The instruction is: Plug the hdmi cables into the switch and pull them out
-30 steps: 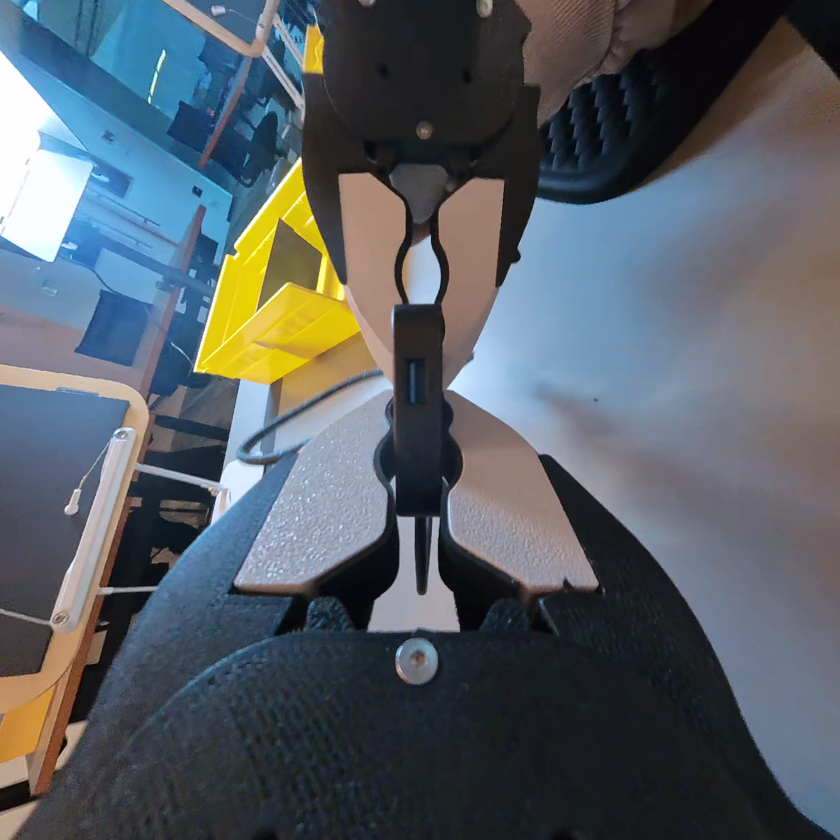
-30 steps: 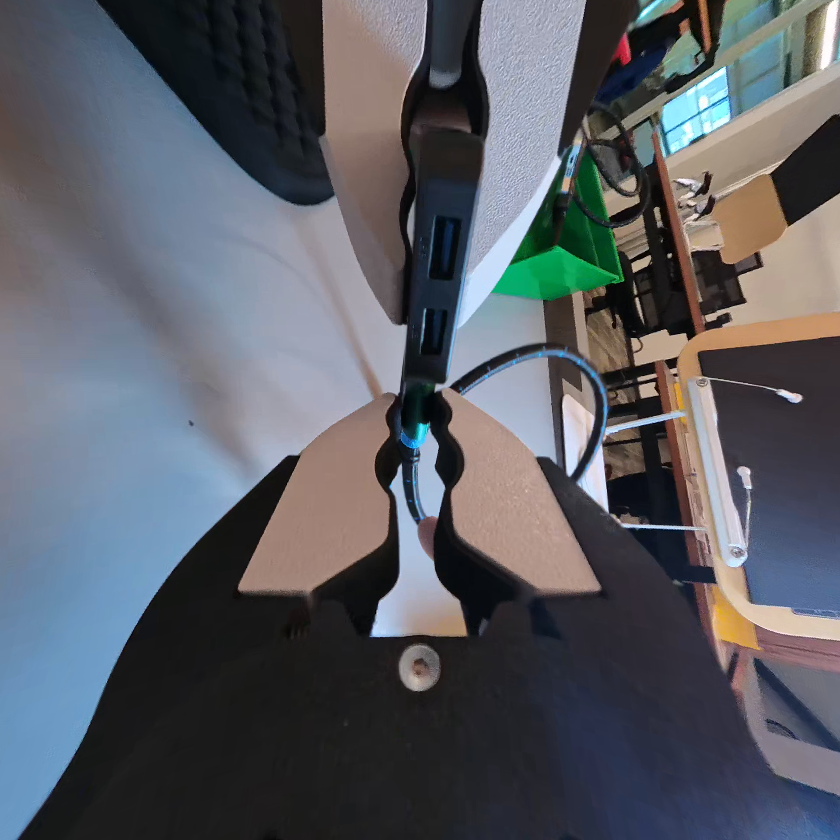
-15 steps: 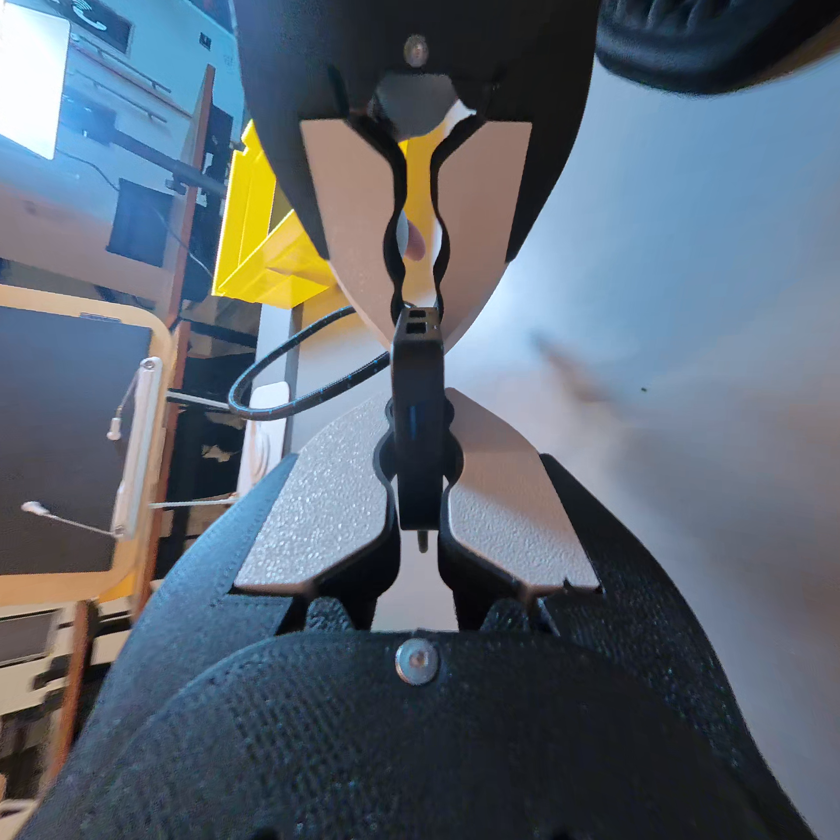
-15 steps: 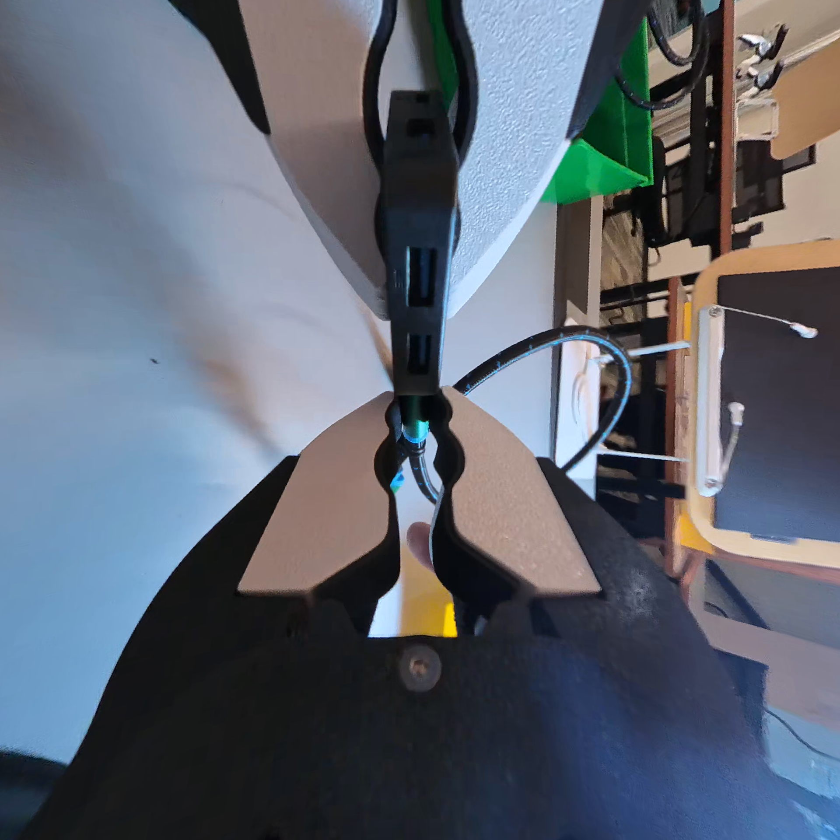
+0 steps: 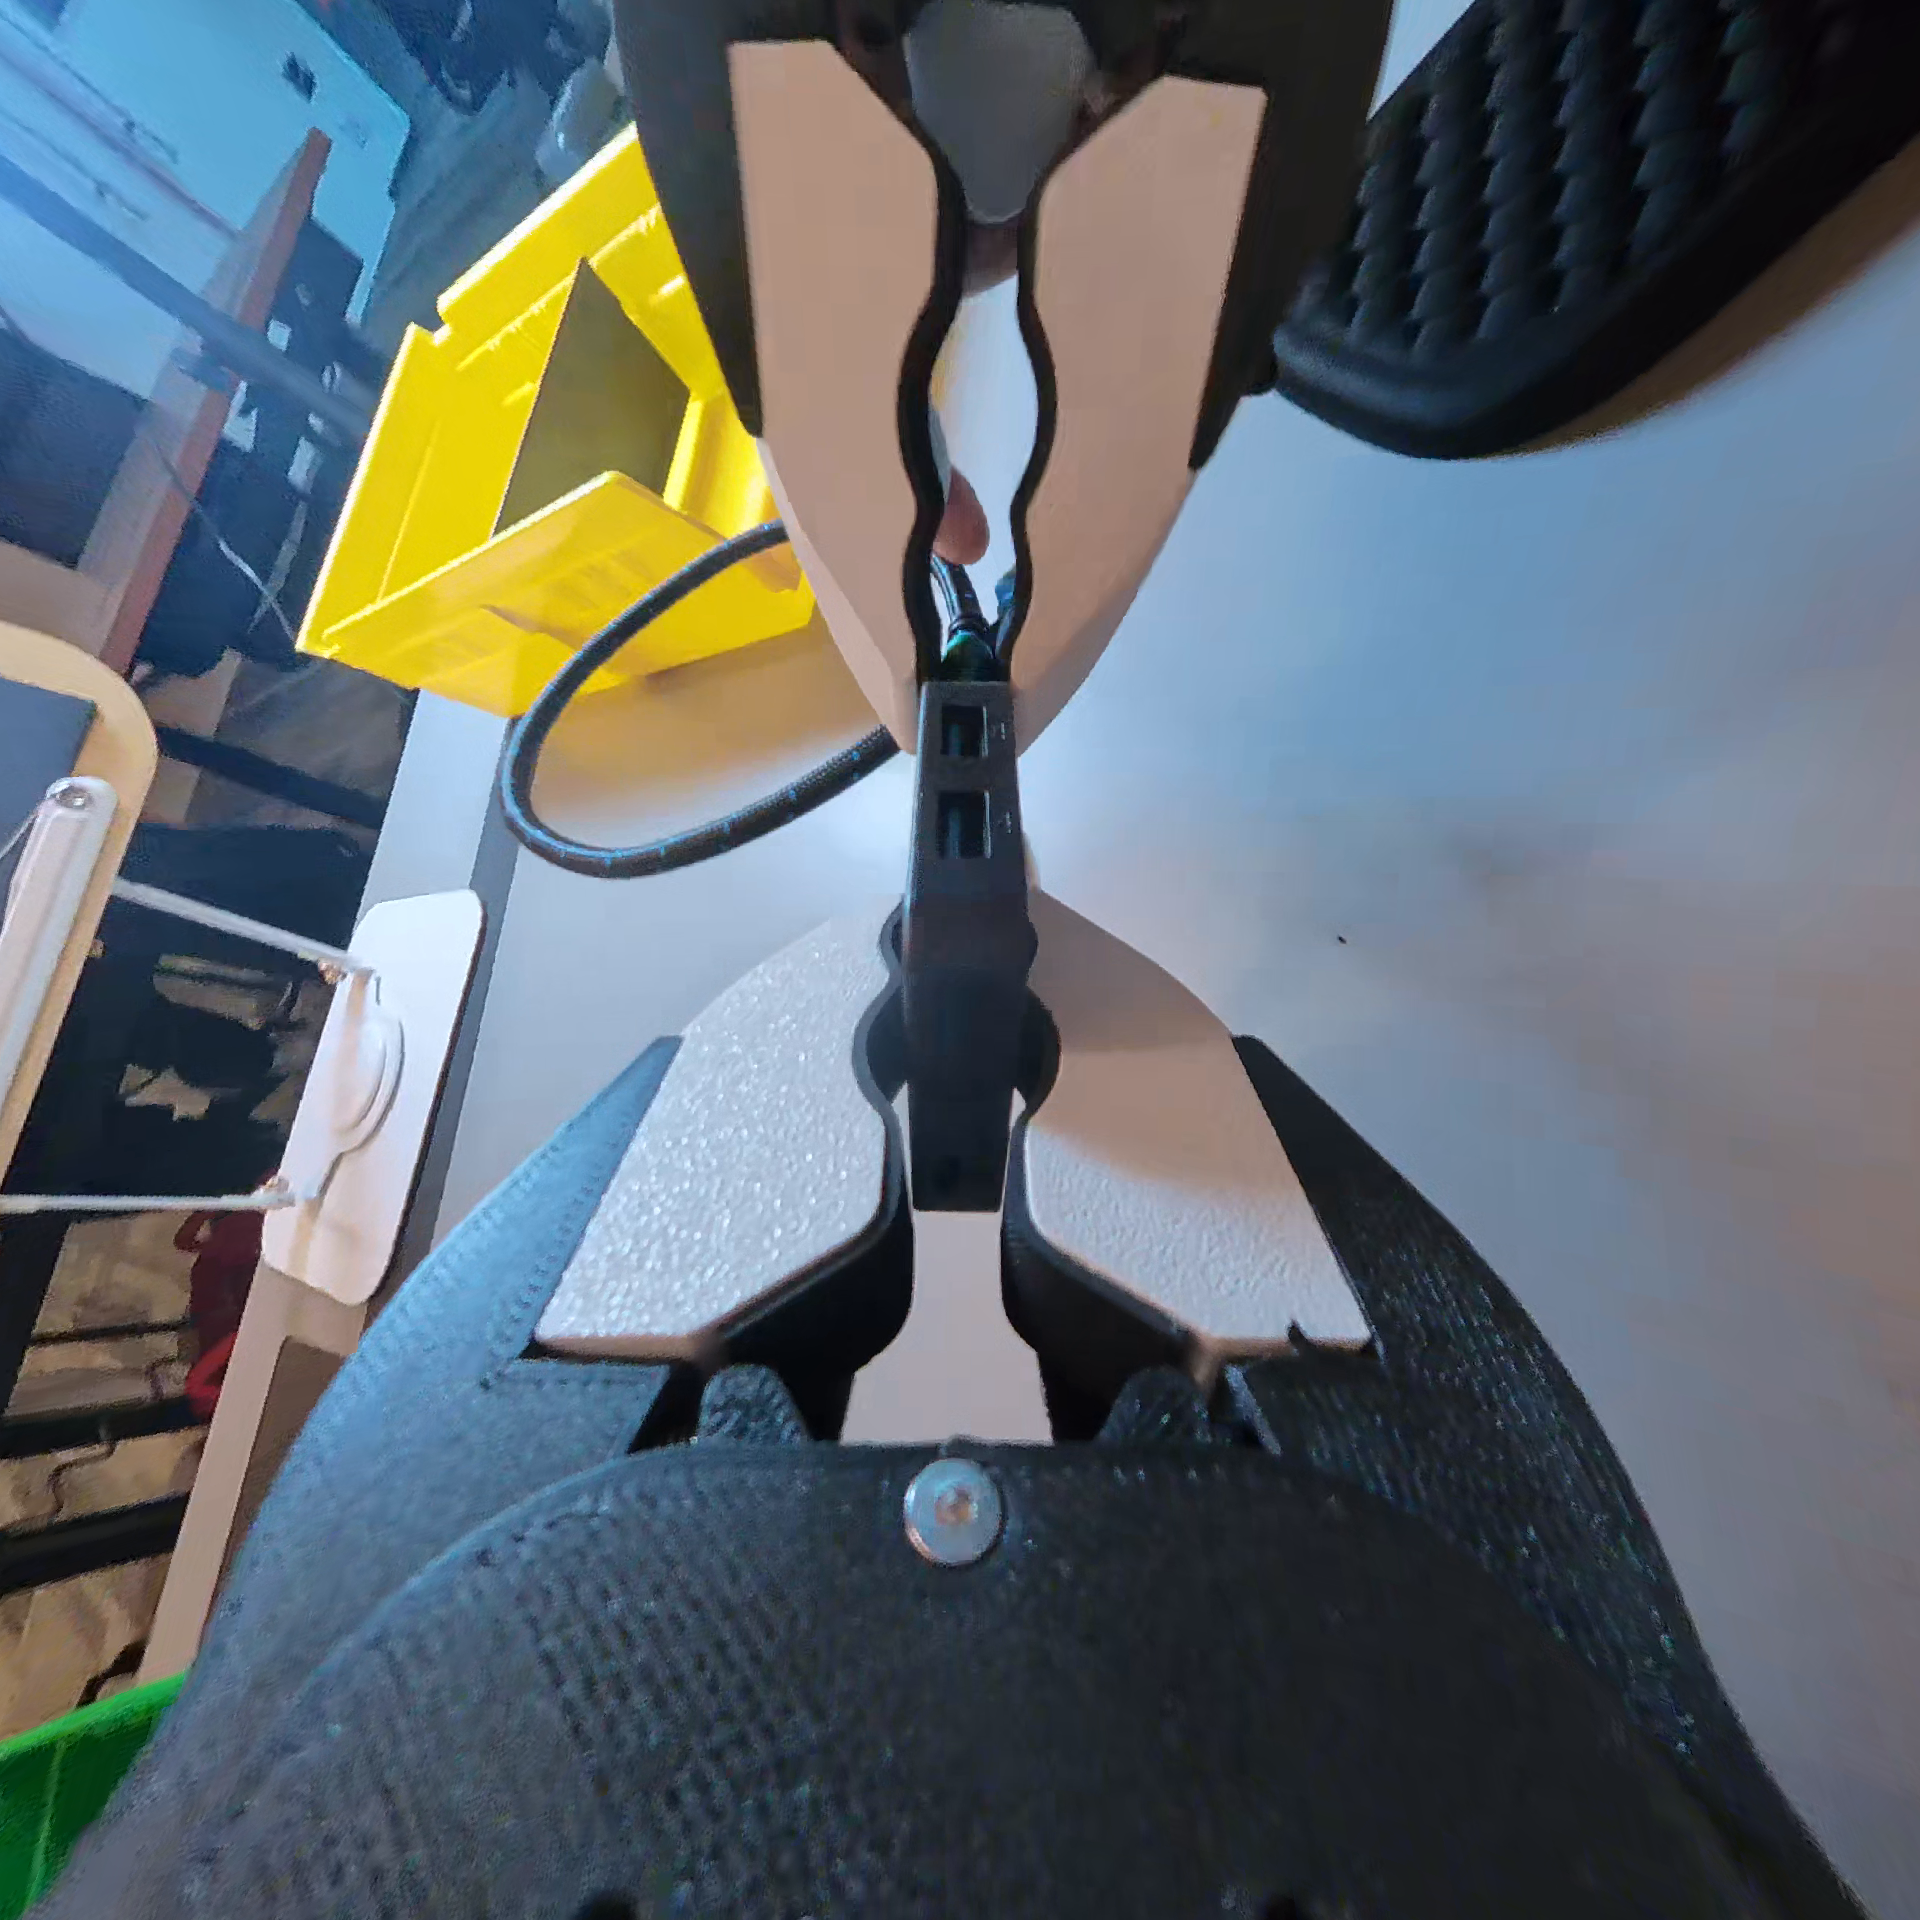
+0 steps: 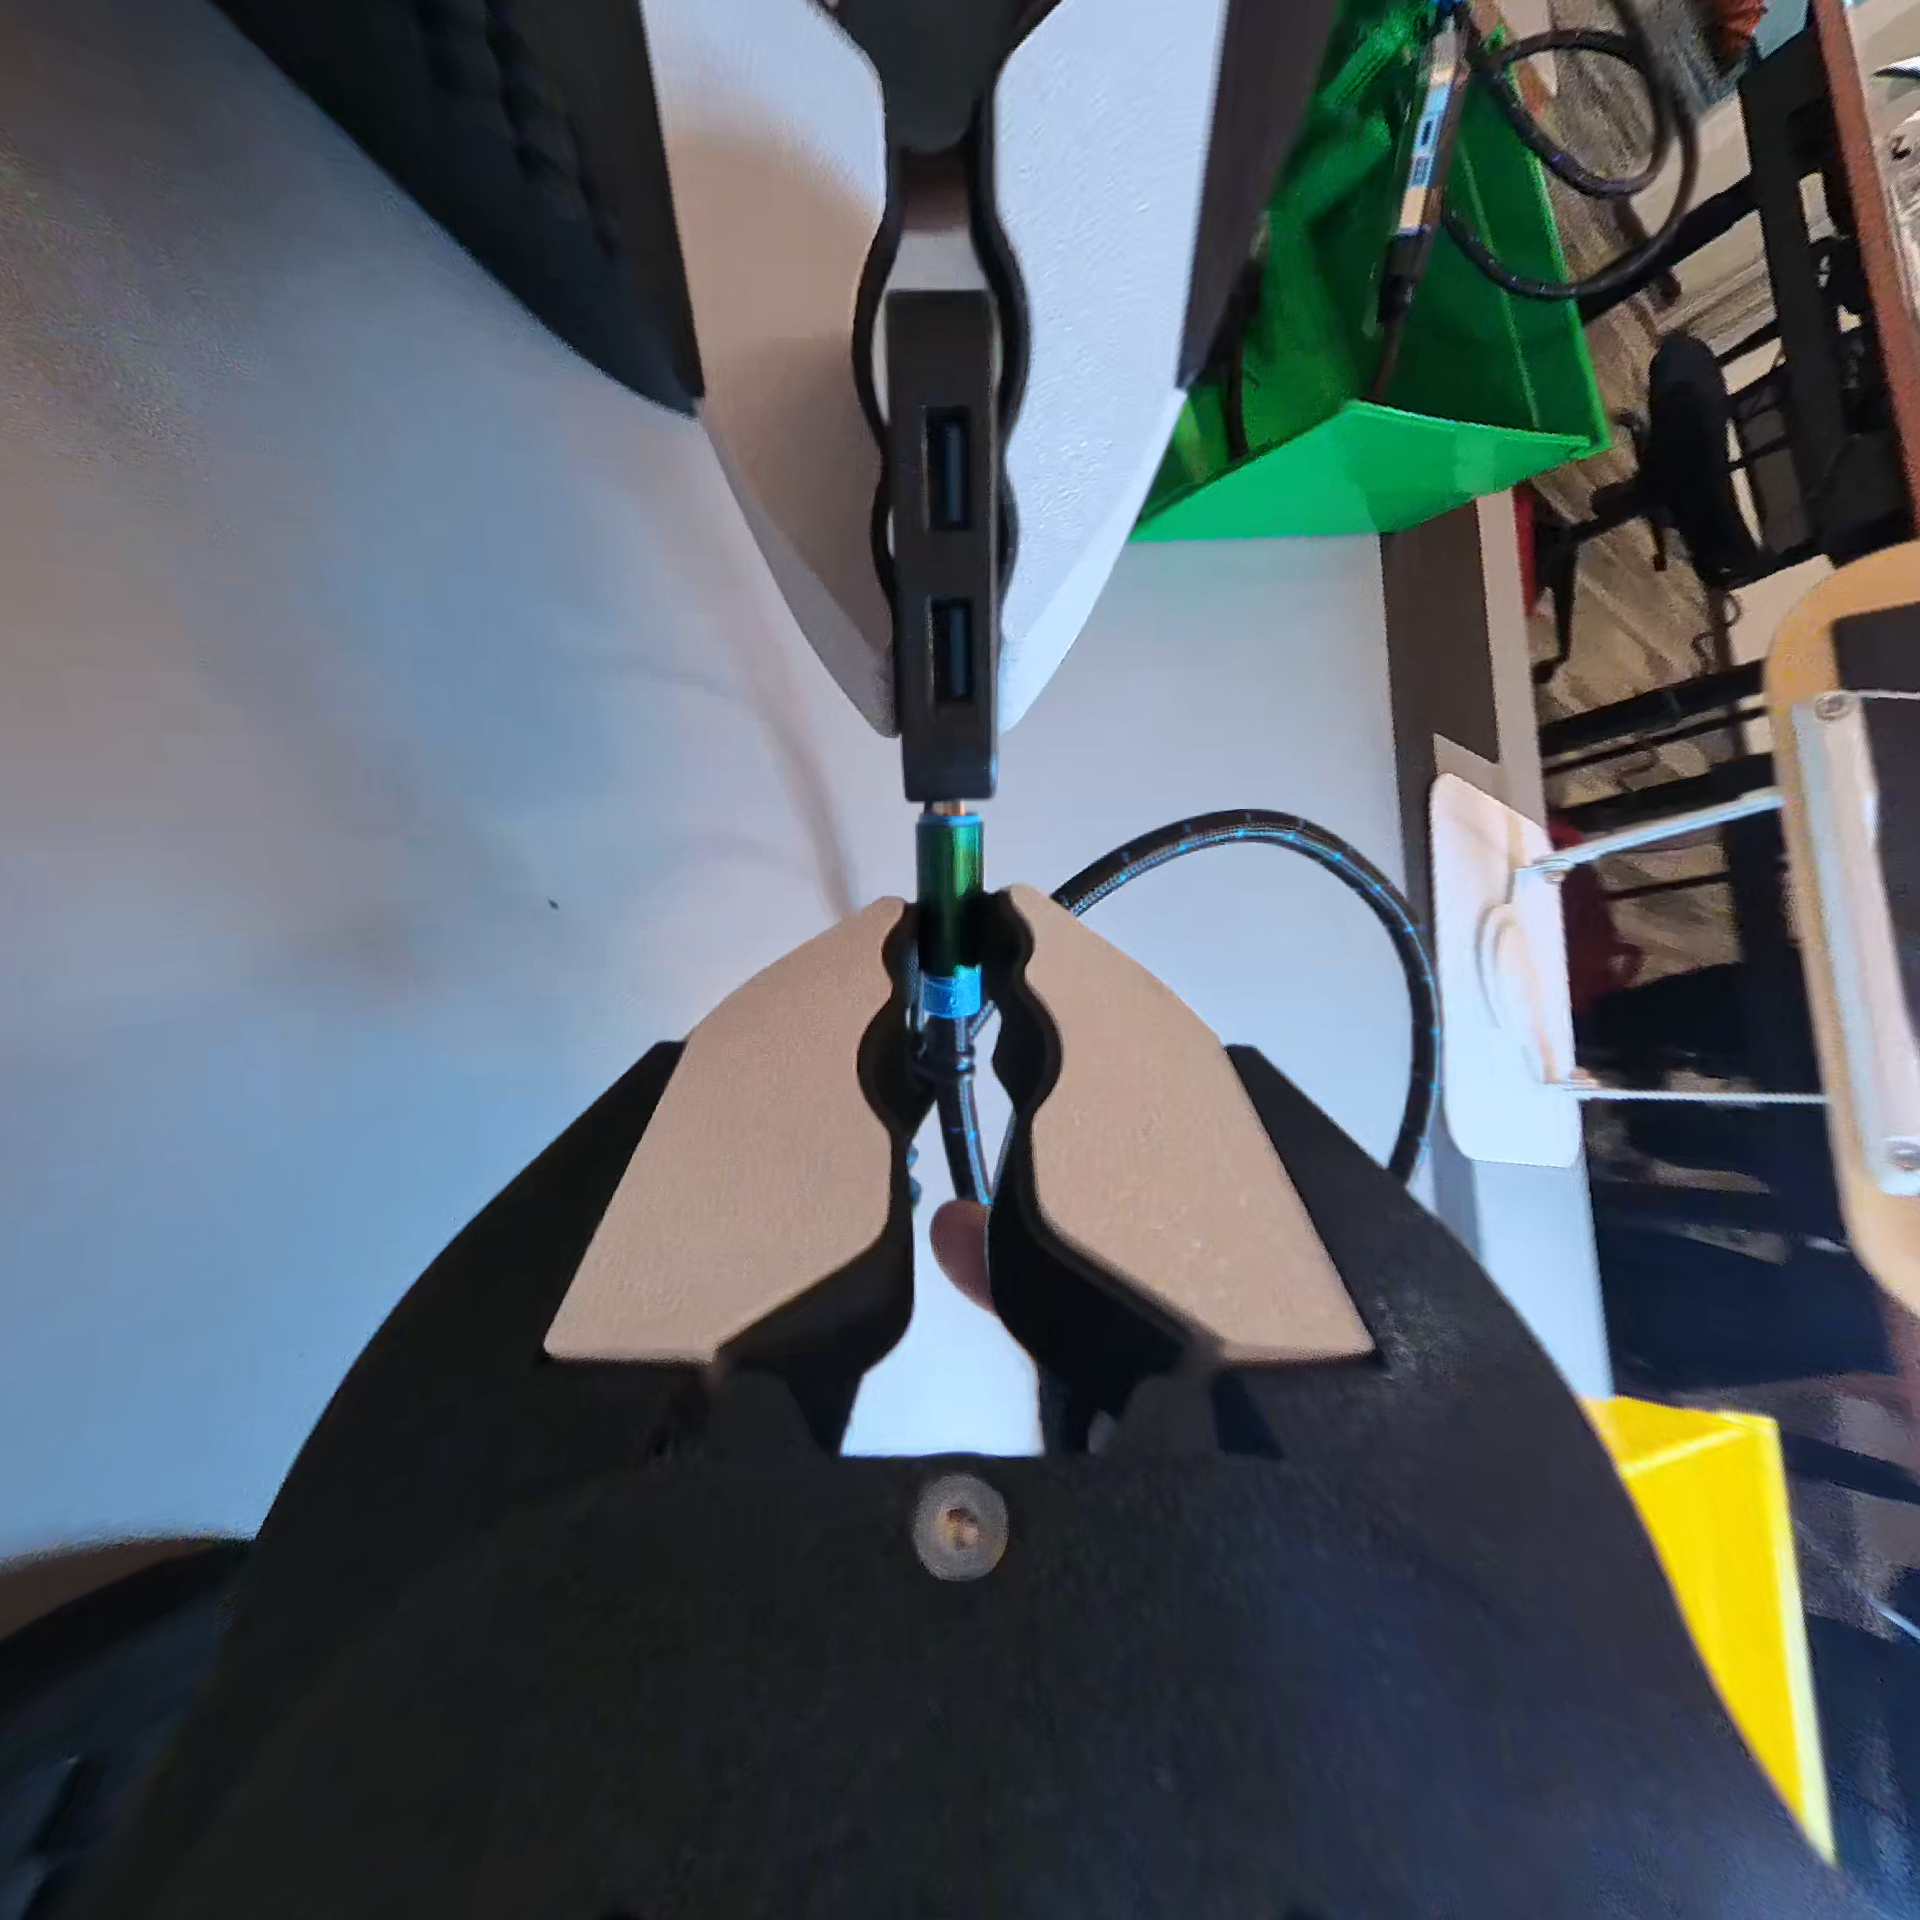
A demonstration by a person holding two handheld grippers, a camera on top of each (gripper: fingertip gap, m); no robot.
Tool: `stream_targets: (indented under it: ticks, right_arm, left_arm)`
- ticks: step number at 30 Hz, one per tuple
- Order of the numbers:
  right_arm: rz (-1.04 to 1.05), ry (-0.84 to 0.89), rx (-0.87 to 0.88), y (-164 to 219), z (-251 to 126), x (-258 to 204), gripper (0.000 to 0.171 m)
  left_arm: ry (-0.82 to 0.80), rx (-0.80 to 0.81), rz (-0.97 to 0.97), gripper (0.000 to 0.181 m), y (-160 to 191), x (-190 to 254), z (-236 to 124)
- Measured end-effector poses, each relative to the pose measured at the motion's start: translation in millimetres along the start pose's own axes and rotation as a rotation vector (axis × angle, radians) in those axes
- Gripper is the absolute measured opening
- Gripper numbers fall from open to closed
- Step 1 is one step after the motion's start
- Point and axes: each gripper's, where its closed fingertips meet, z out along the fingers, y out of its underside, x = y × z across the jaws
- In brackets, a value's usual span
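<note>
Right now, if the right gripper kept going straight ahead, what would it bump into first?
Probably the black switch. The right gripper is shut on the green plug, whose tip sits at the switch's end, held by the left gripper.

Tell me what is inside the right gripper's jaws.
The right gripper is shut on the green plug of the braided cable, at the black switch. A fingertip shows behind; the plug's tip is hidden.

The braided black cable (image 6: 1392, 997) vanishes behind the right gripper (image 6: 954, 914); the green plastic bin (image 6: 1382, 343) is blurred and cut off.
</note>
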Motion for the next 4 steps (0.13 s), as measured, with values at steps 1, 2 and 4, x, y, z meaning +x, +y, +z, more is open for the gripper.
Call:
stream_targets:
  ticks: [1,2,4]
  right_arm:
    - [0.032,-0.003,0.029,-1.1,-1.9,1.6,0.011]
    - [0.066,-0.016,0.061,-2.2,-3.8,1.8,0.012]
    - [0.106,-0.039,0.087,-1.8,-5.4,0.7,0.011]
  left_arm:
    - [-0.002,0.046,-0.025,0.015,-3.5,-0.9,-0.2]
    - [0.003,0.104,-0.068,0.015,-7.0,-1.8,-0.2]
    - [0.032,0.211,-0.132,0.015,-11.5,-0.6,1.9]
